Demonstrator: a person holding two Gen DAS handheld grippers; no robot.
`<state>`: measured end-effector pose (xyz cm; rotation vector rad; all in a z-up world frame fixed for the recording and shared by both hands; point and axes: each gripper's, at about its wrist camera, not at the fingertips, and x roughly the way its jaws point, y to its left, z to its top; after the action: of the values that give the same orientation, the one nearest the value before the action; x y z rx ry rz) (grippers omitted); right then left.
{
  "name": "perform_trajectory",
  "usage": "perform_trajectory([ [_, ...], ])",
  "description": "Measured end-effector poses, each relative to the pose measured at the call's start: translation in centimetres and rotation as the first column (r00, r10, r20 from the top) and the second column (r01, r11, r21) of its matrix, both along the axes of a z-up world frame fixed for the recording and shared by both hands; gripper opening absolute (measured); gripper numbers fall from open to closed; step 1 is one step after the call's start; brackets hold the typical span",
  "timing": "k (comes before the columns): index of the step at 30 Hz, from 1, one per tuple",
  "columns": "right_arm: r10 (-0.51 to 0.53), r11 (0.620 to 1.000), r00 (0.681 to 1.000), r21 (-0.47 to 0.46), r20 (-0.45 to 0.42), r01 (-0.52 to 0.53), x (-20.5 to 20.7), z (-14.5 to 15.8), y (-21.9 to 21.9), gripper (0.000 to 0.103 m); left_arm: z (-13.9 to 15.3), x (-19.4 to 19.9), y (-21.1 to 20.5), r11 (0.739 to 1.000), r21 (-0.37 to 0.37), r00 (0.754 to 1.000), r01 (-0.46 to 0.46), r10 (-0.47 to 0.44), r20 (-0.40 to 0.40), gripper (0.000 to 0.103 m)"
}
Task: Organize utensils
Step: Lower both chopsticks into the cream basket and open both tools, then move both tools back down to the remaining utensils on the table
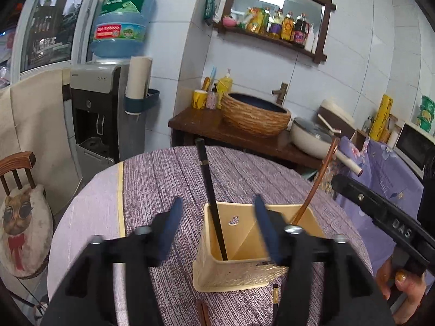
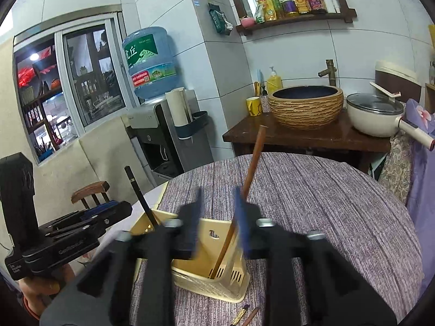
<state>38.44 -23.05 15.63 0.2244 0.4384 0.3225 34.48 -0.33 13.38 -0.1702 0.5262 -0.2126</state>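
A cream plastic utensil holder (image 1: pixel 239 260) (image 2: pixel 212 279) stands on the round table. A black chopstick (image 1: pixel 210 198) (image 2: pixel 141 198) leans in its left compartment. A brown wooden chopstick (image 1: pixel 312 190) (image 2: pixel 251 168) leans in its right compartment. My left gripper (image 1: pixel 217 217) is open above the holder, empty, with the black chopstick between its fingers. My right gripper (image 2: pixel 217 212) is open over the holder; the brown chopstick stands against its right finger. Loose chopstick ends lie on the cloth near the holder's front (image 1: pixel 275 296) (image 2: pixel 244 316).
The table has a purple striped cloth (image 1: pixel 168 179) (image 2: pixel 326 190). A wooden chair with a cat cushion (image 1: pixel 21 217) stands at left. Behind are a water dispenser (image 1: pixel 100 108), a dark counter with a woven basin (image 1: pixel 255 114) and a white pot (image 2: pixel 375 114).
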Motion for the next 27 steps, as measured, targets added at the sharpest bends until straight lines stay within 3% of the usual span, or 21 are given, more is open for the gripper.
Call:
perform_trajectory([
  [3,-0.025,0.999,1.0,-0.034,0.018,0.026,-1.7,0.0,-0.1,0.061,0.2,-1.7,0.9,1.0,-0.019,1.0,0.004,-0.004,0.014,0.067],
  [6,-0.027,0.999,0.999,-0.029,-0.02,0.026,-3.3,-0.8,-0.7,0.061,-0.4,-3.7,2.1,0.999,-0.042,1.0,-0.002,0.002,0.01,0.076],
  [12,-0.063,0.992,0.991,-0.116,-0.119,0.05,-6.2,-4.4,-1.2,0.061,-3.7,-7.4,3.6,1.0,-0.011,0.999,-0.024,0.023,-0.043,0.076],
  [22,-0.133,0.984,0.923,-0.163,-0.362,0.077,-8.4,-13.7,-2.1,0.06,-10.7,-10.5,3.3,0.999,0.045,0.979,0.005,0.004,-0.204,0.07],
  [27,-0.137,0.984,0.892,-0.162,-0.43,0.073,-8.8,-16.2,-1.8,0.05,-11.8,-11.4,2.1,0.997,0.07,0.976,0.034,-0.018,-0.218,0.069],
])
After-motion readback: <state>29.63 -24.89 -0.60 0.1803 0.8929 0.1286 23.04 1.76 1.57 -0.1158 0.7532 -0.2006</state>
